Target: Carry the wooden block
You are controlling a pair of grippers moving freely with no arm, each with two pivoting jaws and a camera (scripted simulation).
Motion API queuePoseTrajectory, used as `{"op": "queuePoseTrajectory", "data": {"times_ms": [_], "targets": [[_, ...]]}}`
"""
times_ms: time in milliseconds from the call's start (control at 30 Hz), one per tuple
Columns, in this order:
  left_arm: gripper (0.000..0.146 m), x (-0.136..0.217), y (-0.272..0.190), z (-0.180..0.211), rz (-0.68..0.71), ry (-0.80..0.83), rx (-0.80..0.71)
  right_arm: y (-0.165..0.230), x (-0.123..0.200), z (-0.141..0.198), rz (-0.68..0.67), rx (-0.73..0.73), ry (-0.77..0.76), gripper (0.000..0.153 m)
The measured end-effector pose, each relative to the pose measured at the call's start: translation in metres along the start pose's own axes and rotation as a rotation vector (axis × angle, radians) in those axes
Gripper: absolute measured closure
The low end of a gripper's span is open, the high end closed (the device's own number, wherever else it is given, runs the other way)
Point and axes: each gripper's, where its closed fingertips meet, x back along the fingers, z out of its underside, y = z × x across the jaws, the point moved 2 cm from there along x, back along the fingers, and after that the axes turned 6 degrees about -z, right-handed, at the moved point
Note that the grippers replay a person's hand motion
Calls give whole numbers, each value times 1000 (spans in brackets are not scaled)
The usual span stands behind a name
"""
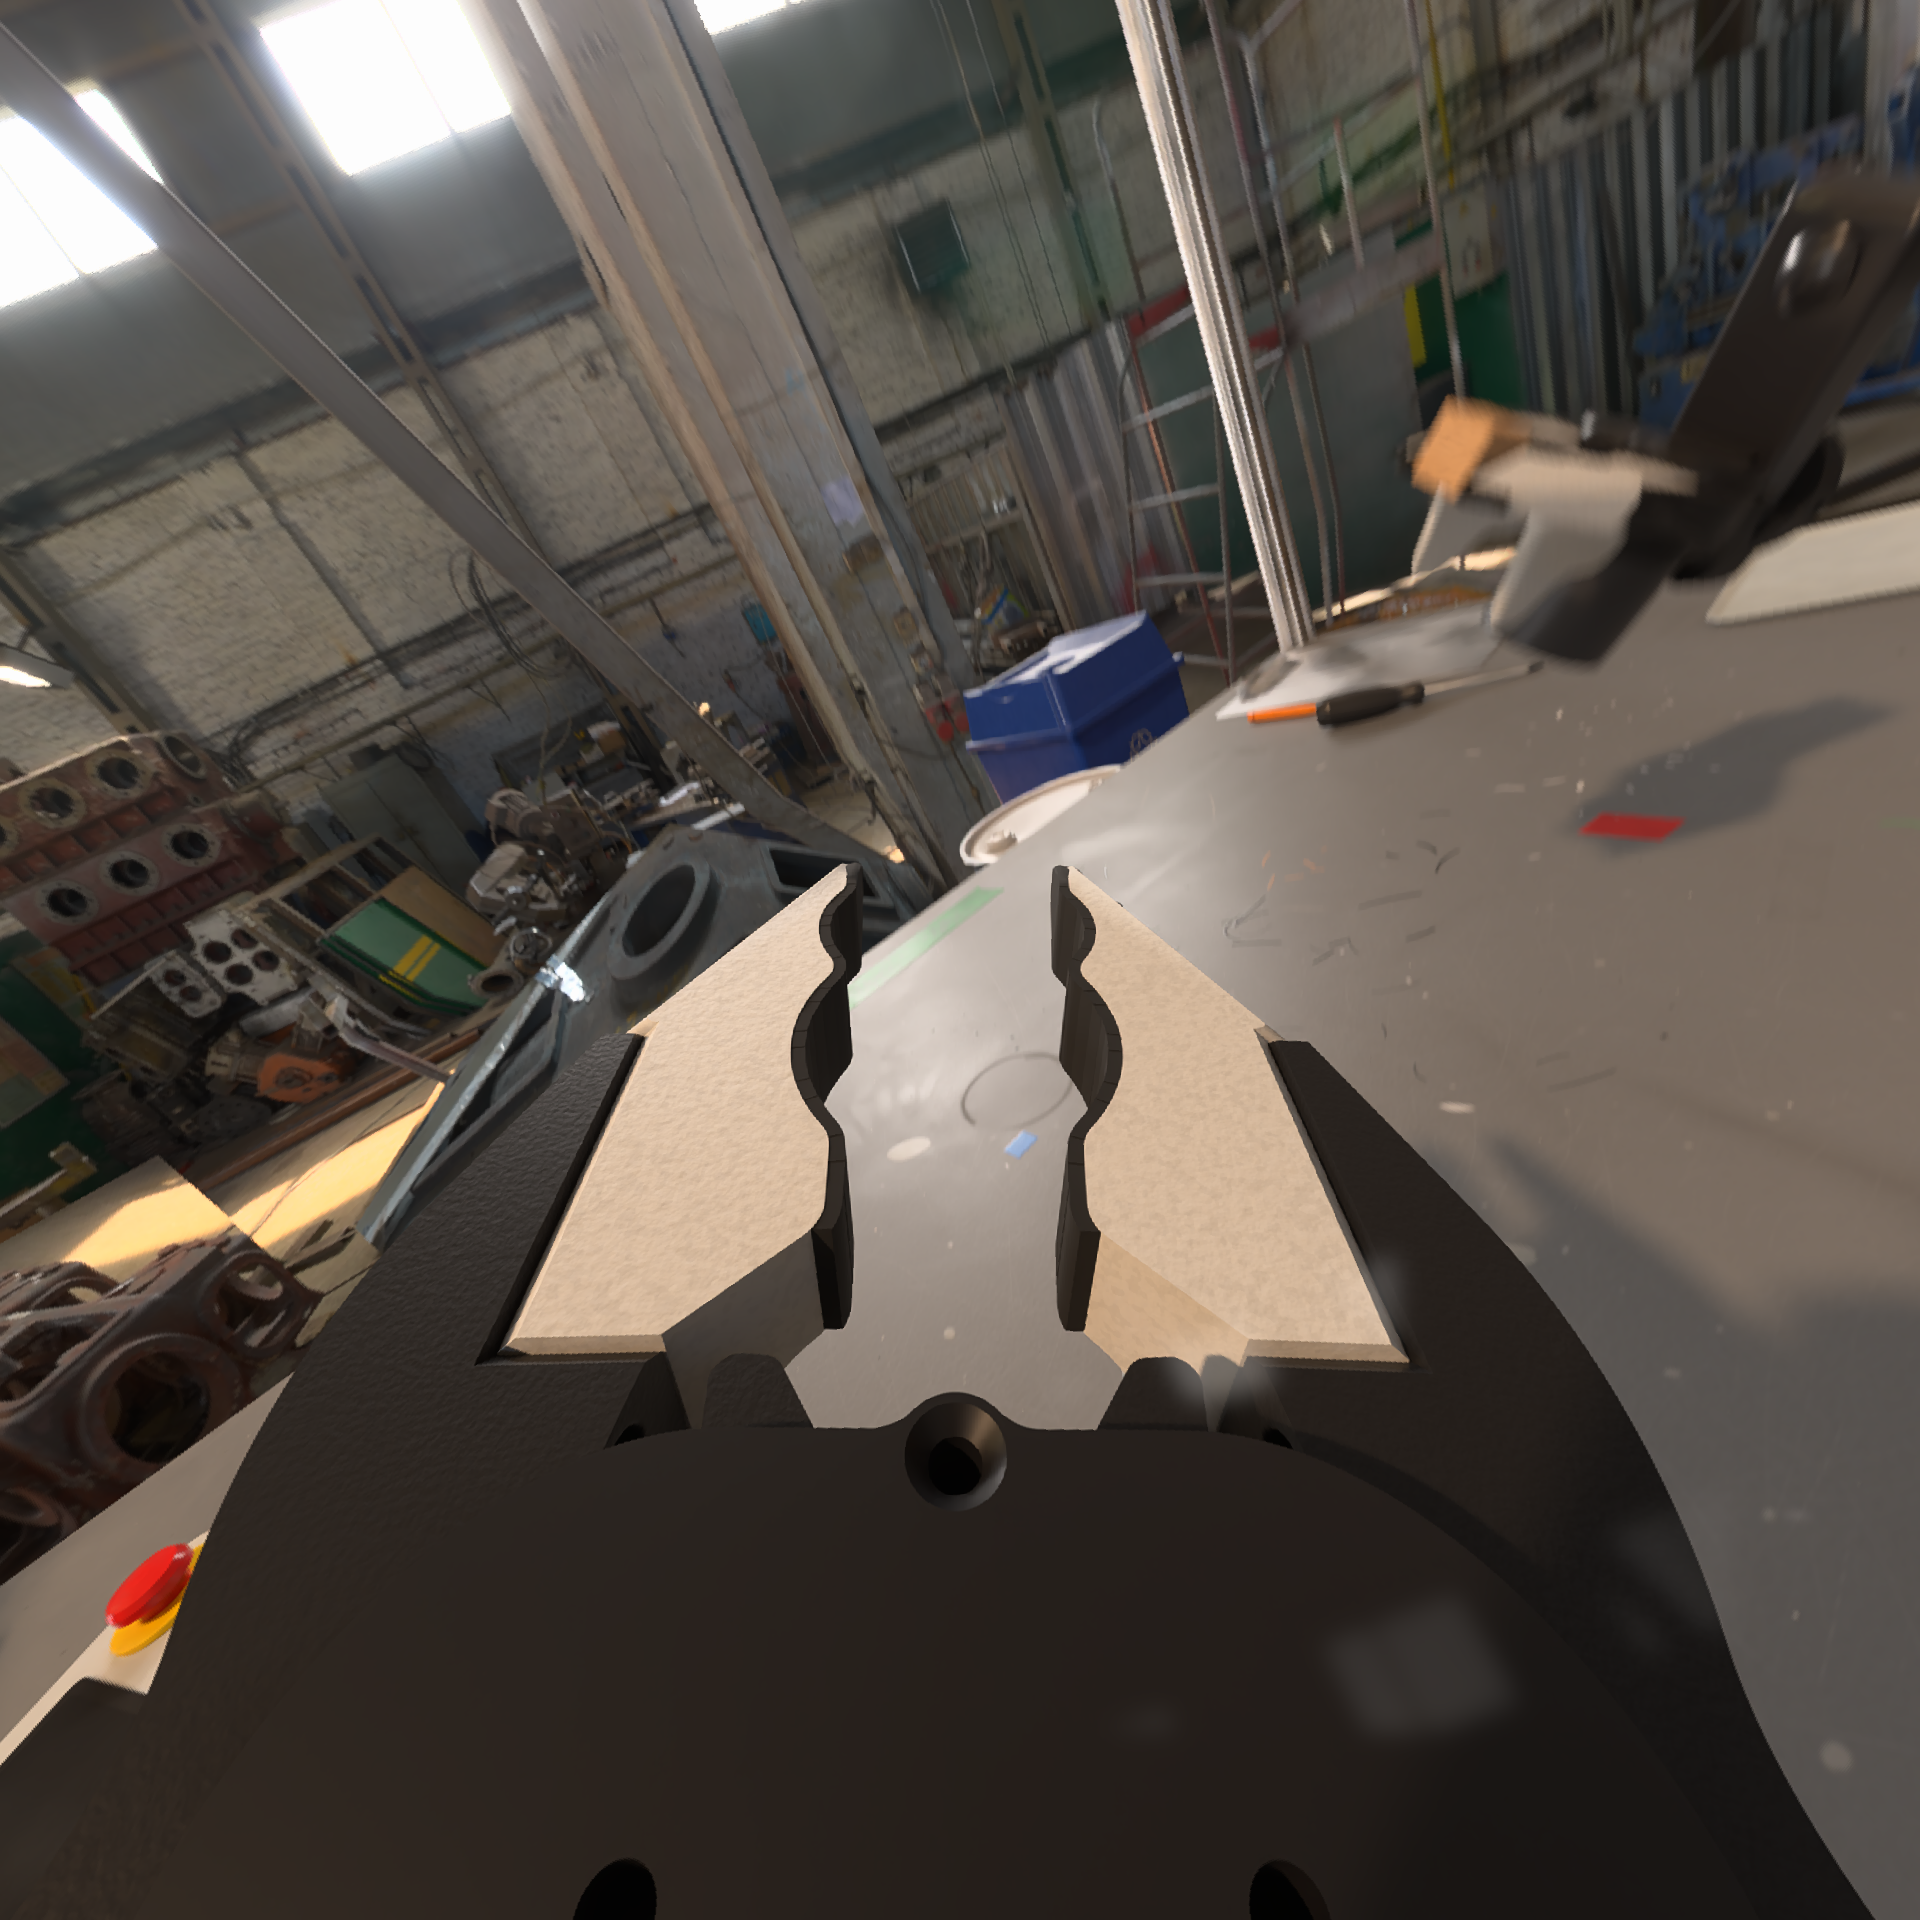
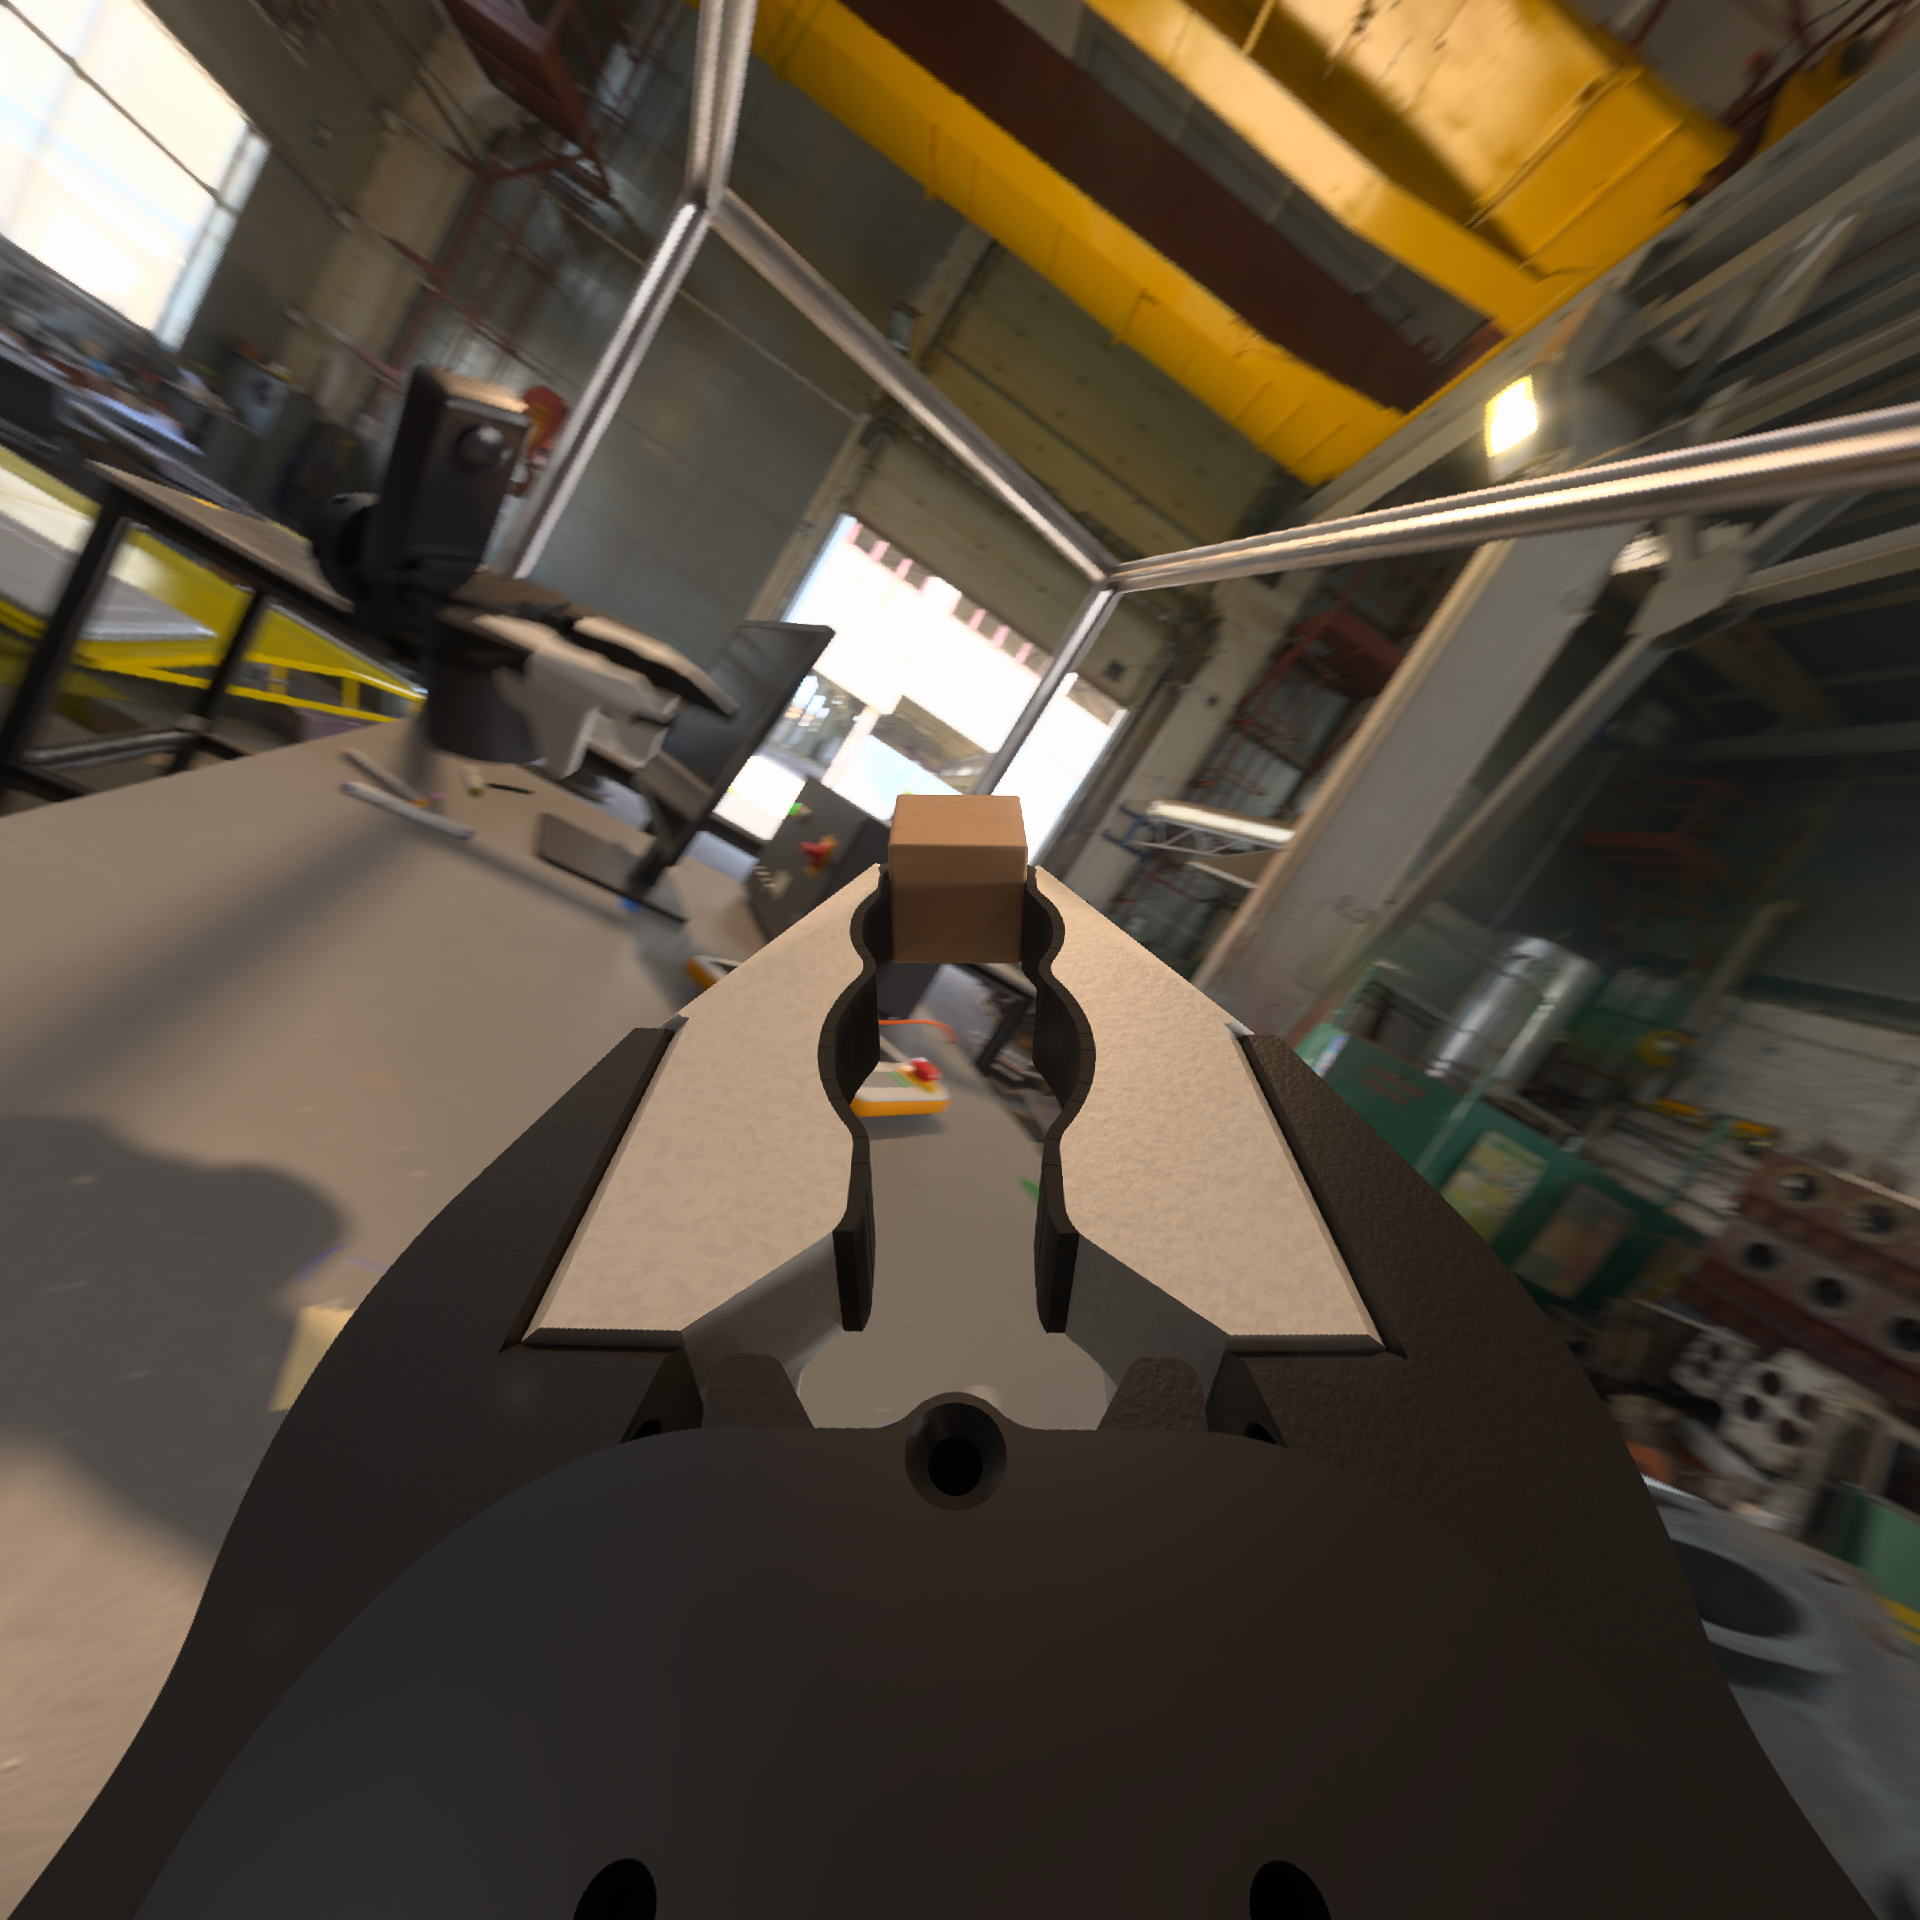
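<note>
A small light-brown wooden block (image 2: 954,883) sits clamped between the tips of my right gripper (image 2: 956,902), held in the air above the grey table (image 2: 260,987). In the left wrist view the same block (image 1: 1460,449) shows at the upper right, held by the right gripper (image 1: 1496,468) well above the table (image 1: 1455,1039). My left gripper (image 1: 956,914) is open and empty, low over the table's near part. The left gripper also shows far off in the right wrist view (image 2: 665,707).
A black-handled screwdriver (image 1: 1371,703) and an orange pen (image 1: 1283,713) lie on paper at the far edge. A red patch (image 1: 1629,826) and a green tape strip (image 1: 925,940) mark the table. A dark monitor on a stand (image 2: 717,727) and a yellow box with a red button (image 2: 899,1091) stand farther off.
</note>
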Motion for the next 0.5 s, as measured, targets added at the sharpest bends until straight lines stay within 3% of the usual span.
{"op": "queuePoseTrajectory", "data": {"times_ms": [233, 367, 500], "targets": [[109, -25, -23, 41, 93, 217, -139, -88, 44, -66, 206, 123, -25, 129], [107, -33, -32, 57, 86, 307, -247, -115, 80, -73, 235, 174, 64, 129], [107, -37, -35, 59, 105, 290, -208, -138, 126, -64, 332, 226, 248, 129]]}}
